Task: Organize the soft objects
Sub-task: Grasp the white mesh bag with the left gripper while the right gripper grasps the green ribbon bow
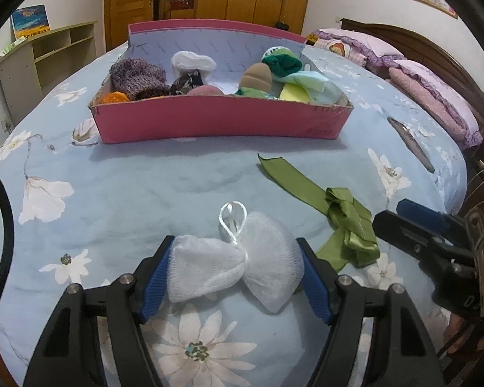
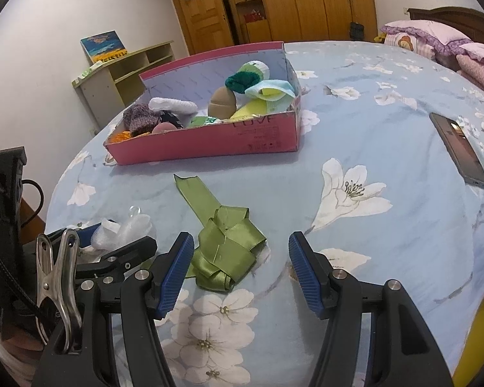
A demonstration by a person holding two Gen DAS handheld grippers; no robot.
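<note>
A white mesh pouf (image 1: 232, 264) with a clear loop lies on the blue floral bedspread. My left gripper (image 1: 234, 258) has its blue pads against both sides of the pouf and is shut on it. A green satin ribbon (image 1: 345, 222) lies to its right; in the right wrist view the ribbon (image 2: 224, 245) lies just ahead of my right gripper (image 2: 240, 258), which is open and empty, the ribbon's knot between its fingers. A pink box (image 1: 222, 122) further back holds several rolled socks and soft items; it also shows in the right wrist view (image 2: 209, 142).
A dark phone (image 2: 458, 148) lies on the bedspread at the right. Pillows (image 1: 435, 96) sit by the wooden headboard at the far right. A low shelf (image 1: 48, 54) stands by the wall at the left, with wardrobes behind.
</note>
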